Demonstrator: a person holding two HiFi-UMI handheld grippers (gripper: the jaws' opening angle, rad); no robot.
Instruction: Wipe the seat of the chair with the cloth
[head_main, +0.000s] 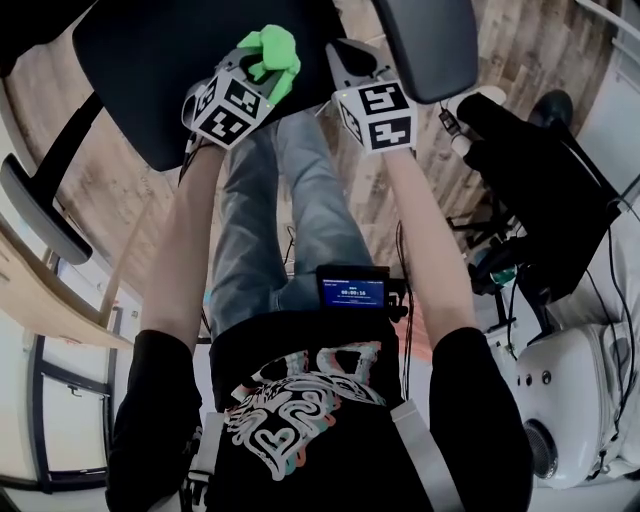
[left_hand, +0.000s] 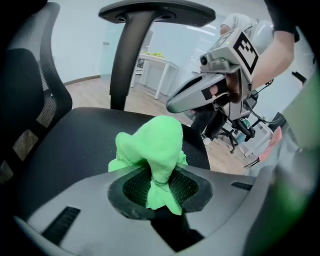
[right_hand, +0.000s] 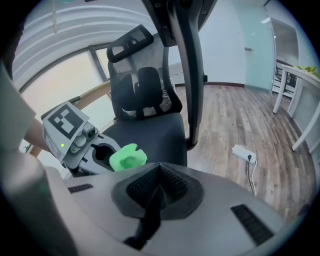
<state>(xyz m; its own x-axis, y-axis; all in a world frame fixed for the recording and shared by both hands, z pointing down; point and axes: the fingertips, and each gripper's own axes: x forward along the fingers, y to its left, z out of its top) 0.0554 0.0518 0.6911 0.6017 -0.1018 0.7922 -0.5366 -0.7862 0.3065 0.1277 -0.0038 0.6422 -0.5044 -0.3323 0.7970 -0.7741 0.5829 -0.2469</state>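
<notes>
Black short-sleeved T-shirt and blue jeans
White, teal and pink chest print; grey left gripper and right gripper bear black-and-white marker cubes.

An office: mesh swivel chair, white desk, glass wall, wood-plank floor.

The seat lay broad and bare ahead of the left gripper and the cloth pinched in it, giving room to pass across. One armrest bounded it on one side and another on the other (its post rose right at the seat's edge). The backrest closed the far end. The right gripper hung just beside the left, crowding that flank.
</notes>
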